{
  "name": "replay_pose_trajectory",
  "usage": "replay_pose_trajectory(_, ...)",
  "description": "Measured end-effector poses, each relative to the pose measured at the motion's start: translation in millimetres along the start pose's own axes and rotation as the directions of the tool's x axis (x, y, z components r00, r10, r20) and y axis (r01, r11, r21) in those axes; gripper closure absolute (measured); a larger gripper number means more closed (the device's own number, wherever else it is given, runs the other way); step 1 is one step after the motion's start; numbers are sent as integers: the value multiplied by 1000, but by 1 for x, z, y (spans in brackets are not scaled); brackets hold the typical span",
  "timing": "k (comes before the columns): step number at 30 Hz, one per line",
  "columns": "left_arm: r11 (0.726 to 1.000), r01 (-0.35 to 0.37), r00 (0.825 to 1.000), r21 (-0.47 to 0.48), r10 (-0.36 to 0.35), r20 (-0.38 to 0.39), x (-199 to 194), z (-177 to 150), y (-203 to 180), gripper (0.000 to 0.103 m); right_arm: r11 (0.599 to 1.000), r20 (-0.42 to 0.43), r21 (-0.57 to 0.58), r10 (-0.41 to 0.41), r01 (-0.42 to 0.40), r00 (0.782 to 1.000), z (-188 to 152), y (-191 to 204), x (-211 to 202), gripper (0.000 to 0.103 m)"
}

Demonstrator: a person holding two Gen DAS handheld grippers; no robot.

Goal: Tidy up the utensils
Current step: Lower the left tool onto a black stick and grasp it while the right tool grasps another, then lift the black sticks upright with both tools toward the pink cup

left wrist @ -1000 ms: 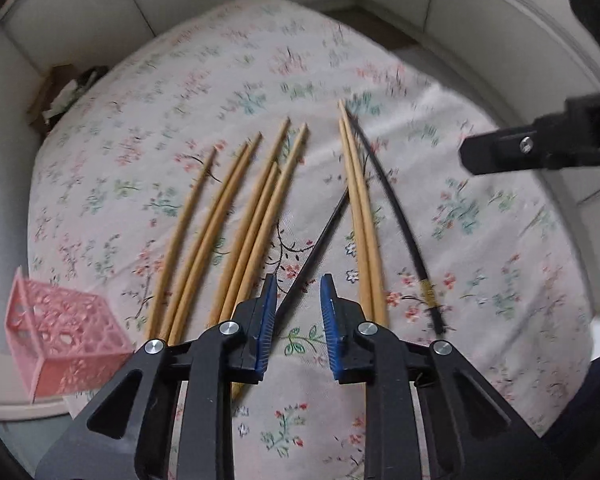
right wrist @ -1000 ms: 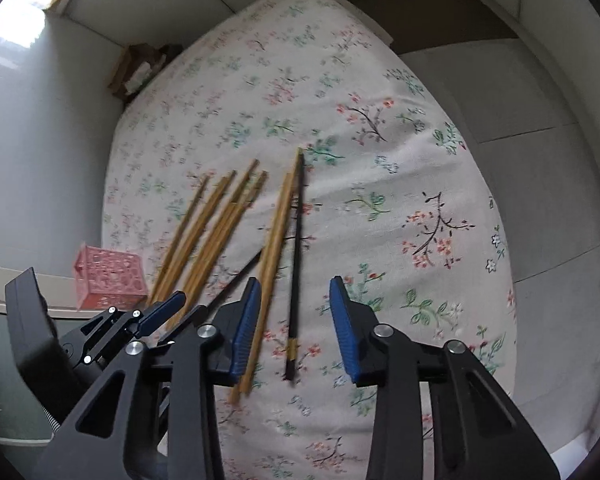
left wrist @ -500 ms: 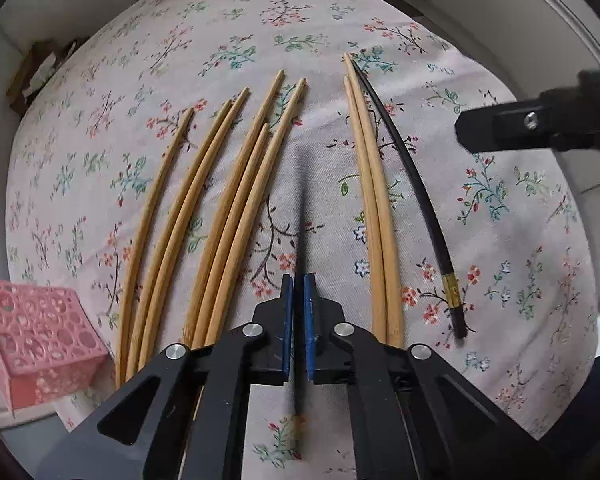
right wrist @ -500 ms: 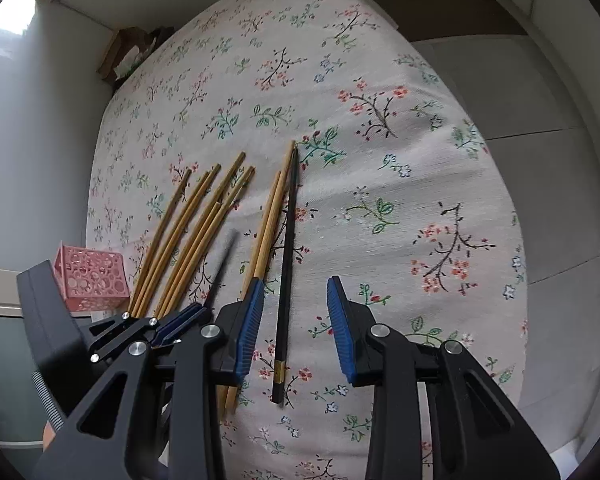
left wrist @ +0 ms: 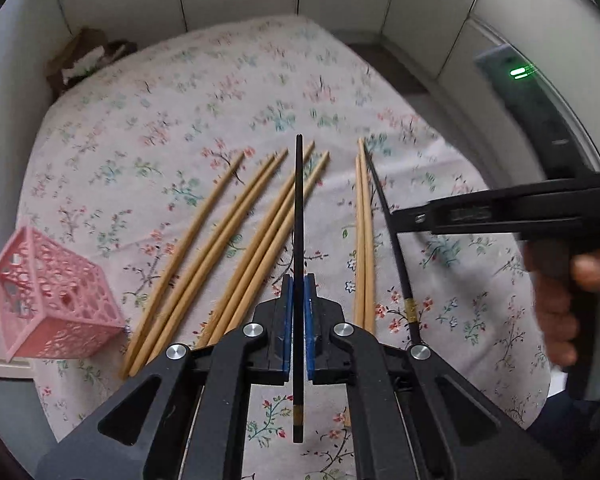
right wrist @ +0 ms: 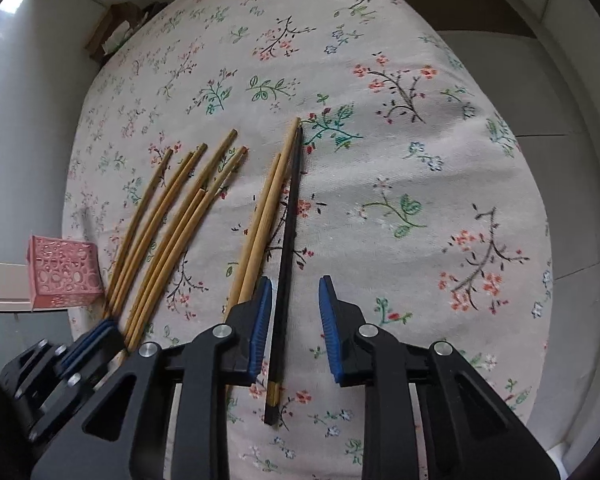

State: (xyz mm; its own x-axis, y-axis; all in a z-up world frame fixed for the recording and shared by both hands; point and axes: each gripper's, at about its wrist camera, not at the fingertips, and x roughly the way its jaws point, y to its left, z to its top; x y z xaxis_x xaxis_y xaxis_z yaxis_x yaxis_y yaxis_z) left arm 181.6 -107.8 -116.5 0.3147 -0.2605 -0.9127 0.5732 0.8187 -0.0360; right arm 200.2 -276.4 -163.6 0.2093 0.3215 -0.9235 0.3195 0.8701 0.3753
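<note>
Soft even daylight, brightest upper left, strong fisheye bending, blurred right edge

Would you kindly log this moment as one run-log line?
left gripper: shut on black chopstick | right gripper: closing around second black chopstick | basket: left edge

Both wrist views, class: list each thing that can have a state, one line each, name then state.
left gripper: shut on a black chopstick.
held black chopstick: clamped, lifted clear of the cloth.
right gripper: jaws closing, pads not yet pressing.
second black chopstick: flat on the cloth, between the right jaws.
bamboo chopsticks: lying loose on the cloth.
pink basket: tipped on its side, no chopsticks in it.
</note>
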Motion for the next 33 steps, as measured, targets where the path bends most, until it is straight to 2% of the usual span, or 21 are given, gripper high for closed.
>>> replay_pose_trajectory(4,1000,4,996,-27,-2,85,-31,-1,-10,99,998,17,-31,-46,47,999,8,14,7,78)
replay_pose_trajectory(5,999,11,994,-38,-7,110,-40,0,-10,99,996,22,-48,-81,82,996,9,18,8,83)
replay_pose_trajectory(6,999,15,991,-45,-9,134,-45,1,-10,99,991,28,-59,-123,124,992,9,20,9,93)
replay_pose_trajectory(8,998,18,986,-56,-9,164,-54,-1,-9,99,988,32,-64,-140,142,990,7,24,9,97)
replay_pose_trajectory(10,997,33,979,-70,-18,201,-61,1,-8,99,993,47,-37,-110,112,993,6,23,0,98)
replay_pose_trajectory(13,993,72,960,-94,-43,278,-84,1,0,99,998,158,-28,-50,55,986,5,22,-40,98)
replay_pose_trajectory(17,985,105,929,-137,-47,368,-109,-1,24,99,996,250,-61,-54,71,967,1,25,-60,98)
replay_pose_trajectory(20,978,100,911,-182,-16,413,-120,-3,49,99,994,323,-103,4,31,946,-6,31,-77,98)
replay_pose_trajectory(21,977,89,906,-194,1,424,-121,-3,56,99,991,357,-131,34,14,933,-11,38,-85,98)
replay_pose_trajectory(24,963,52,876,-265,84,474,-130,-9,88,99,982,438,-189,91,-7,895,-18,62,-98,98)
replay_pose_trajectory(25,953,33,858,-302,128,498,-133,-13,103,99,978,462,-206,112,-16,880,-20,66,-103,98)
replay_pose_trajectory(28,930,41,826,-366,174,536,-139,-23,129,99,970,512,-239,165,-44,843,-25,77,-110,98)
replay_pose_trajectory(30,915,71,818,-397,174,548,-141,-29,142,99,964,538,-263,187,-47,822,-29,87,-112,98)
replay_pose_trajectory(33,902,58,800,-429,215,560,-143,-36,153,99,954,562,-295,215,-49,799,-34,103,-114,97)
